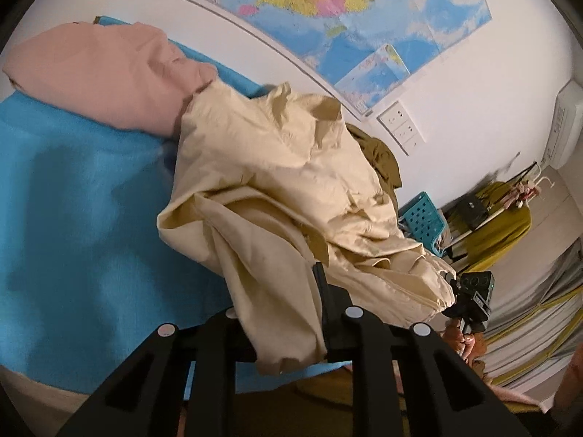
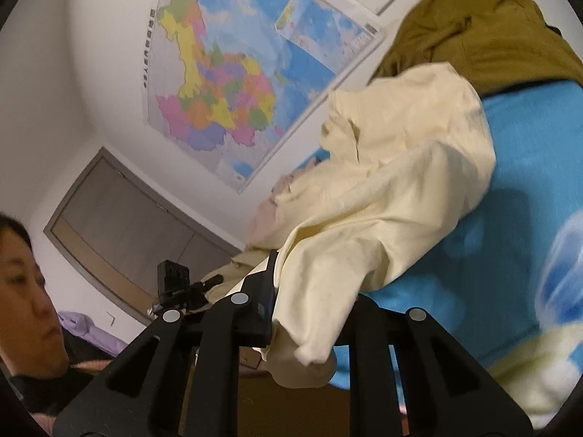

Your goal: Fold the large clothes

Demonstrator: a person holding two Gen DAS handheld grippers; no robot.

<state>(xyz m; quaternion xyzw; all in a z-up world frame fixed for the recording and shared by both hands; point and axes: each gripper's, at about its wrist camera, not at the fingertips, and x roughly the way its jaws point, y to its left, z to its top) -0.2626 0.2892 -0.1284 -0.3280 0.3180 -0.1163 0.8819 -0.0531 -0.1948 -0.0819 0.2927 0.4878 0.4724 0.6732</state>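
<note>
A cream garment (image 1: pixel 277 189) hangs crumpled above a blue blanket (image 1: pixel 83 218). My left gripper (image 1: pixel 288 313) is shut on one edge of it, cloth draped over the fingers. My right gripper (image 2: pixel 291 313) is shut on another edge of the same cream garment (image 2: pixel 386 189), which sags between the two grippers. The right gripper (image 1: pixel 470 298) also shows in the left wrist view, at the garment's far end. The left gripper (image 2: pixel 175 287) shows in the right wrist view.
A folded pink garment (image 1: pixel 102 73) lies on the blanket at the far left. An olive garment (image 2: pixel 484 32) lies at the blanket's far side by the wall. A map (image 1: pixel 328 3) and sockets (image 1: pixel 400 127) are on the wall. A teal crate (image 1: pixel 424 218) stands beyond.
</note>
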